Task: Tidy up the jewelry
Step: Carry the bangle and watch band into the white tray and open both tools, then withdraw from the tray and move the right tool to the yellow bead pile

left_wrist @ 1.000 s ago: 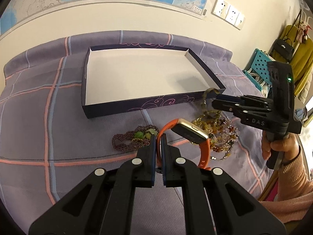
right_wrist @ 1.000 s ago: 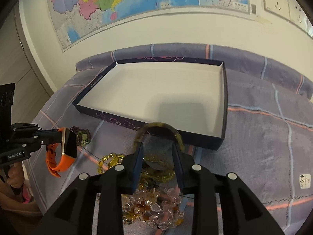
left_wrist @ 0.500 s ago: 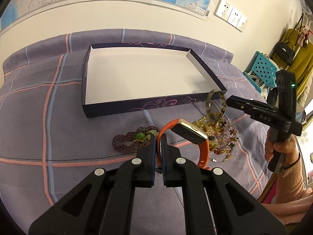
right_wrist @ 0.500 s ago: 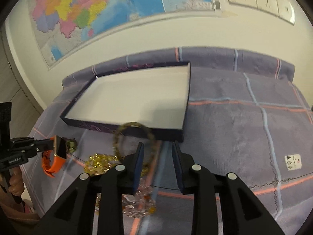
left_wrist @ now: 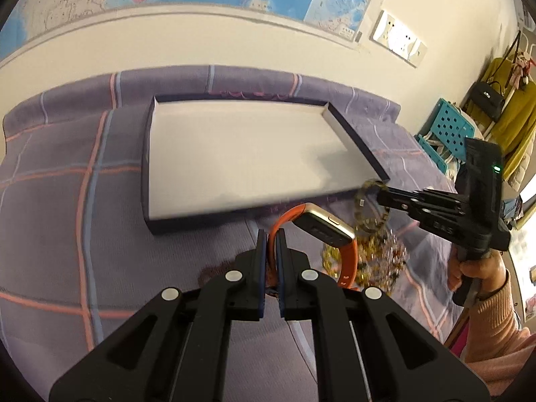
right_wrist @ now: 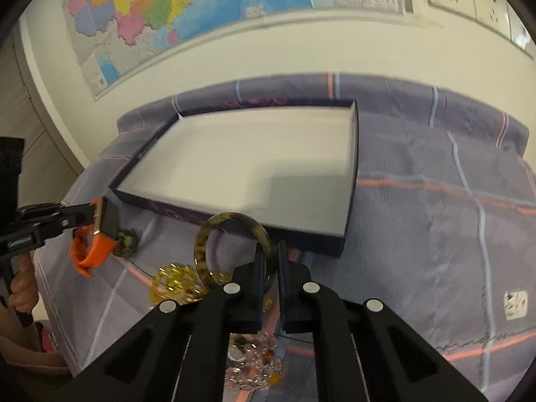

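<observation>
My left gripper (left_wrist: pixel 271 234) is shut on the strap of an orange watch (left_wrist: pixel 346 261) with a gold case, held above the purple cloth just in front of the shallow dark box (left_wrist: pixel 241 157). From the other side, that same watch (right_wrist: pixel 100 234) shows at the far left. My right gripper (right_wrist: pixel 270 251) has its jaws closing on the rim of a tortoiseshell bangle (right_wrist: pixel 201 248), which stands out to the left of the fingers. The bangle (left_wrist: pixel 363 207) hangs near the box's near right corner. The box's white floor (right_wrist: pixel 234 167) is bare.
Gold and amber beads (right_wrist: pixel 174 284) and pink crystal beads (right_wrist: pixel 251 368) lie on the cloth under the right gripper. A purple and green bracelet (right_wrist: pixel 127 241) lies near the watch. A wall with a map stands behind the box. A blue crate (left_wrist: pixel 449 130) and hanging clothes are at the right.
The right gripper's jaws went from wide apart to pinched on the bangle's rim, and the bangle swung out to their left. The left gripper rose a little toward the box with the watch.
</observation>
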### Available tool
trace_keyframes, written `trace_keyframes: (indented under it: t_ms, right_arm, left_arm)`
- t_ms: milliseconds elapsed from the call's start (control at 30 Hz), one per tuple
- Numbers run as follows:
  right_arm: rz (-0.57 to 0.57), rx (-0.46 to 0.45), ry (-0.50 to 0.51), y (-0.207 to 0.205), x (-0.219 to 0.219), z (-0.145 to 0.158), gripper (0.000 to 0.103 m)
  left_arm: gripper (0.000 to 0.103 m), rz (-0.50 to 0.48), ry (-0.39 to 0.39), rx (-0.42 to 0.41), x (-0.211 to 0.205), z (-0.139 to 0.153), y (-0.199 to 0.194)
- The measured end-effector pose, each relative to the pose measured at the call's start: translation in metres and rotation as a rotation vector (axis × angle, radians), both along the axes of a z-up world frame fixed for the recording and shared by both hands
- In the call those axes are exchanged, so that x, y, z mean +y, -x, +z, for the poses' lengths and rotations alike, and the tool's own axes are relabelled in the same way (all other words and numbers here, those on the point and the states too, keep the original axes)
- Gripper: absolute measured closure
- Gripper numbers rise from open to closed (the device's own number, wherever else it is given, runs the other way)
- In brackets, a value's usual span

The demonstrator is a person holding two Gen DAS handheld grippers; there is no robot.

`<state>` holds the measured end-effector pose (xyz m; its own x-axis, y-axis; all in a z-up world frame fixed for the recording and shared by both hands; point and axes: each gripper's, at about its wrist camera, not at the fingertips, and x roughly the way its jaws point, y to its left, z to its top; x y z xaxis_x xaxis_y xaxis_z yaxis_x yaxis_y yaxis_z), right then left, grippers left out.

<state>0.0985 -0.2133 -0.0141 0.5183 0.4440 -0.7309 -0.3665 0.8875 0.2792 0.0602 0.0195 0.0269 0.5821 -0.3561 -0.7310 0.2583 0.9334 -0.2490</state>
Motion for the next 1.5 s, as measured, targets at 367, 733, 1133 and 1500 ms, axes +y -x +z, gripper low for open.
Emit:
trace_keyframes:
  t_ms: [367, 733, 1133, 1500]
  right_arm:
    - [0.014, -0.038, 0.04, -0.08, 0.019, 0.024, 0.097]
    - [-0.019, 0.121, 0.121, -0.175, 0.039, -0.021, 0.098]
    - [-0.06, 0.136, 0.14, -0.197, 0.047, -0.018, 0.081]
    - [0.068, -0.088, 0.022, -0.081, 0.023, 0.039, 0.048]
  left_arm:
    - [0.097, 0.051, 0.031, 0.004, 0.007, 0.013, -0.097]
    - [0.097, 0.139, -0.006, 0.118, 0.004, -0.024, -0.188]
    - [0.093, 0.226, 0.0, 0.211, 0.005, -0.039, -0.223]
    - [0.054, 0.166, -0.065, -0.059, 0.003, 0.012, -0.149]
